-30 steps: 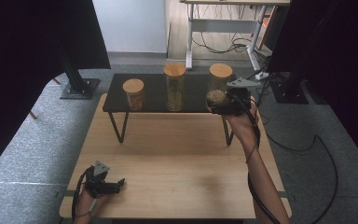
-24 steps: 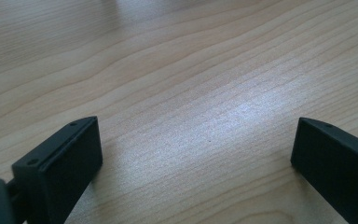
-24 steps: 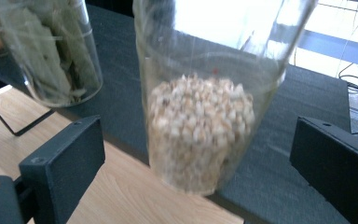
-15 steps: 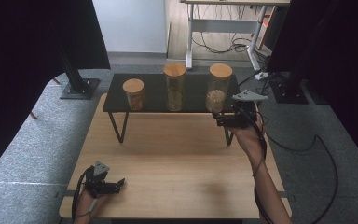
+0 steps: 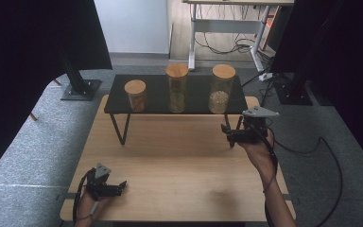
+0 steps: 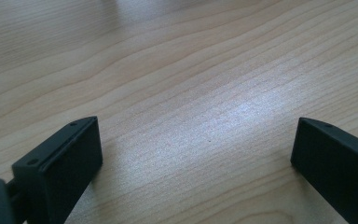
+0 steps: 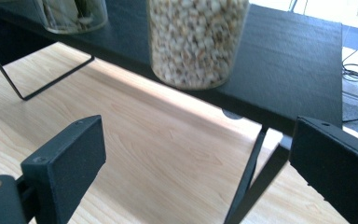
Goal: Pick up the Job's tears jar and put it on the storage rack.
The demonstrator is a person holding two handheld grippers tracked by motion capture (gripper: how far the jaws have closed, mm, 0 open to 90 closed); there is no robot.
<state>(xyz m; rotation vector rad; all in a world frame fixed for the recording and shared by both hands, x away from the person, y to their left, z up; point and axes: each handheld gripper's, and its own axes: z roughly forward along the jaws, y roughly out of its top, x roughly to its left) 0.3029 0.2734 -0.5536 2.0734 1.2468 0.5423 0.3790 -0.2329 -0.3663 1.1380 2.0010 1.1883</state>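
Three lidded jars stand upright in a row on the black shelf (image 5: 198, 101) that sits on wire legs at the far side of the table (image 5: 179, 161). From left to right in the high view they are a short jar (image 5: 135, 95), a tall middle jar (image 5: 177, 88) and the grain jar (image 5: 221, 89); all are apart from one another and none is held.

The right gripper (image 5: 228, 134) sits off the shelf's front right corner, lower than the shelf top and well short of the grain jar (image 7: 196, 39). In the right gripper view its fingers (image 7: 65, 158) stand wide apart with nothing between them; the grain jar lies ahead and above, and the shelf edge and one wire leg (image 7: 247, 182) lie closer. The pads touch nothing.

The left gripper (image 5: 118, 187) rests at the near left of the table, well apart from the shelf. In the left gripper view its fingers (image 6: 60, 163) are spread open over bare wood, empty.

Assessment: the jars appear settled on the shelf and both grippers are free, so a placement looks complete for all three. No further item awaiting transfer is visible on the table. If more work remains, it would most likely concern the grain jar, the item nearest the right gripper.
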